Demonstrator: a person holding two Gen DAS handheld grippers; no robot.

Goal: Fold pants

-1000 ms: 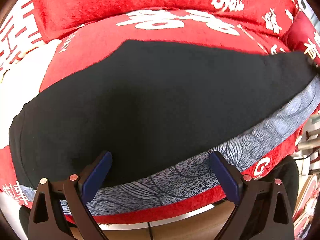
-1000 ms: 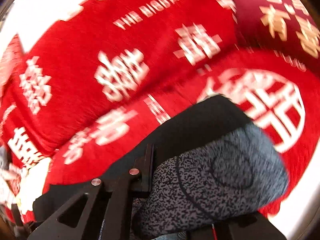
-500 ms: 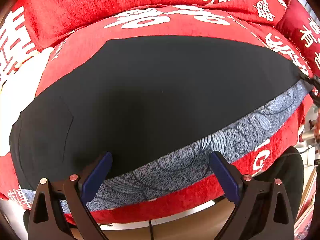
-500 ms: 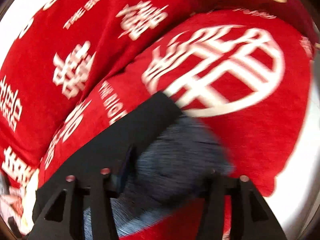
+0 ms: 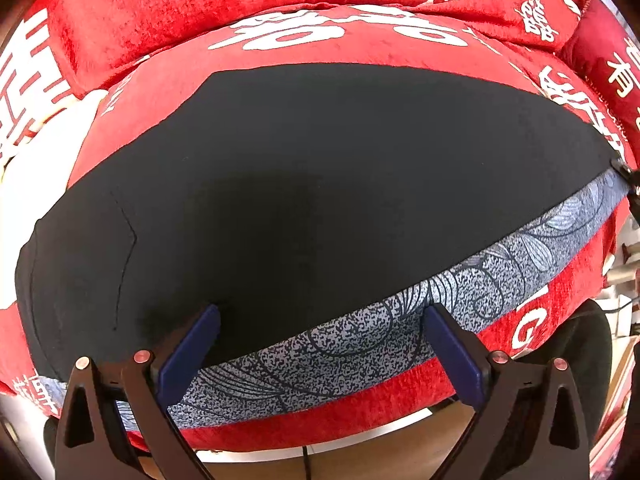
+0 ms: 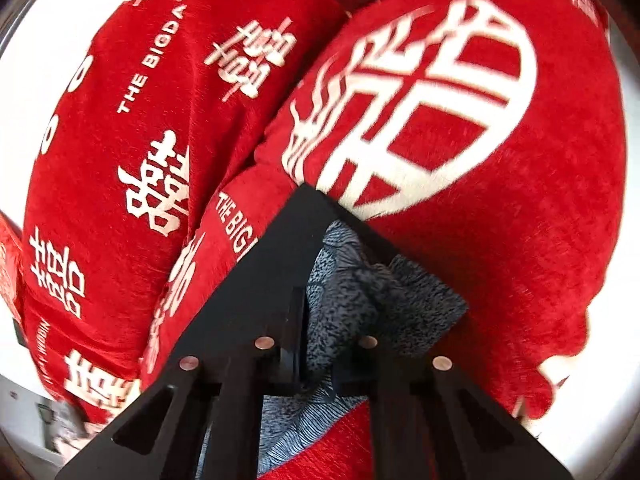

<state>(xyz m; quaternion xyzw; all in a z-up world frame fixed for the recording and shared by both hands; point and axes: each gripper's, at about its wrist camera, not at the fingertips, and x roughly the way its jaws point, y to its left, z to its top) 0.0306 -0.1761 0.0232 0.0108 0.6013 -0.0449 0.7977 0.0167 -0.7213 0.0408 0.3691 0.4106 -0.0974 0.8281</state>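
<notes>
One change: my right gripper (image 6: 320, 328) opened briefly, then clamped again on the pants (image 5: 320, 184) hem corner — regrasp done, fold can start. Left gripper (image 5: 320, 344) spread, hovering over pants lying flat on the red sofa (image 5: 280, 0).

Right gripper (image 6: 320, 316) has swung round and dropped toward the pants (image 6: 276, 280) hem. A second ago its jaws were pinched on the grey patterned fabric, half a second ago they stood apart around it, now they're clamped back on a bunched fold of it. The big round white emblem on the red cover (image 6: 520, 220) has moved from the right edge of its view to upper centre. In the left wrist view, the pants (image 5: 320, 184) now lie flatter and smoother, with the pocket seam visible at left.
</notes>
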